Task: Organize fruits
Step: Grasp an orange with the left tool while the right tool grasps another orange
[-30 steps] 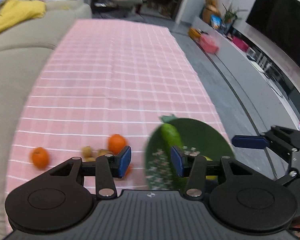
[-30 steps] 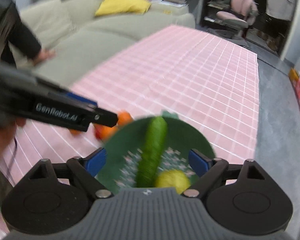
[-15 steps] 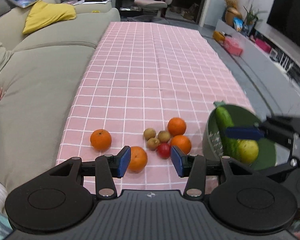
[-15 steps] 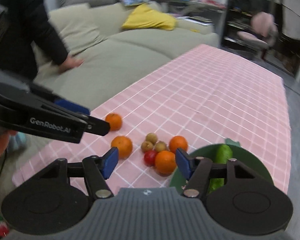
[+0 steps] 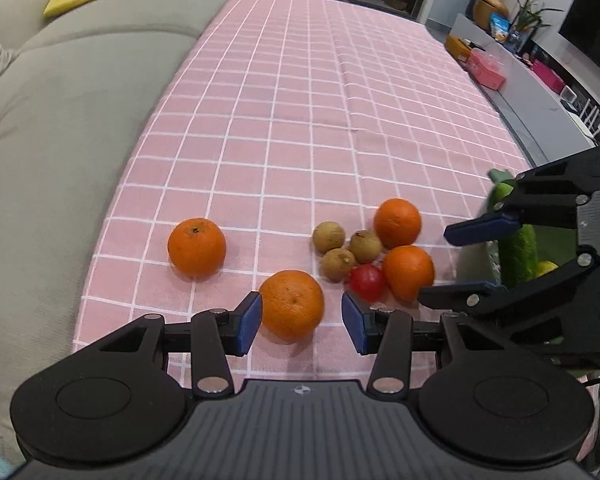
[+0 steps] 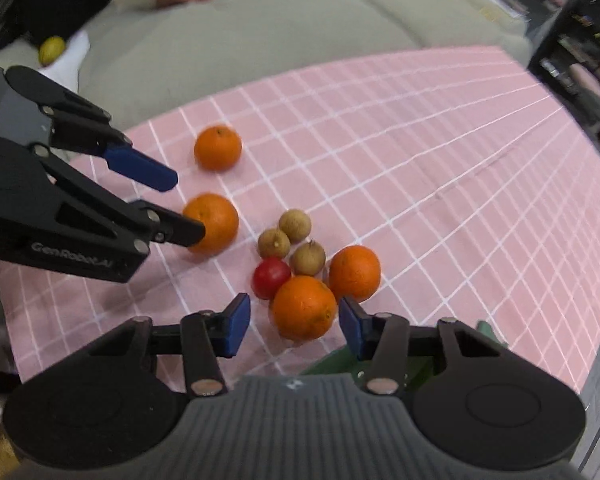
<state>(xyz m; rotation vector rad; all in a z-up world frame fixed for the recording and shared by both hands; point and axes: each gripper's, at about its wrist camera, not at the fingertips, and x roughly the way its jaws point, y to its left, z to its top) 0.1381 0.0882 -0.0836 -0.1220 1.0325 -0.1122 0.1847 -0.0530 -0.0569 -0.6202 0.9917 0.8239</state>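
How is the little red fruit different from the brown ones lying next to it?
The red fruit is glossy and smooth; the three brown fruits look dull and rough. There is one red fruit against three brown fruits. The red fruit touches the orange framed by the right gripper. All are small, round, clustered on the pink tablecloth.

We see the right gripper over the pink checked cloth, jaws closing around the nearest orange, pads not yet on it. Beside that orange: a red fruit, three small brown fruits, another orange. The left gripper reaches in from the left, its lower finger against a third orange; a fourth orange sits apart, farther back.
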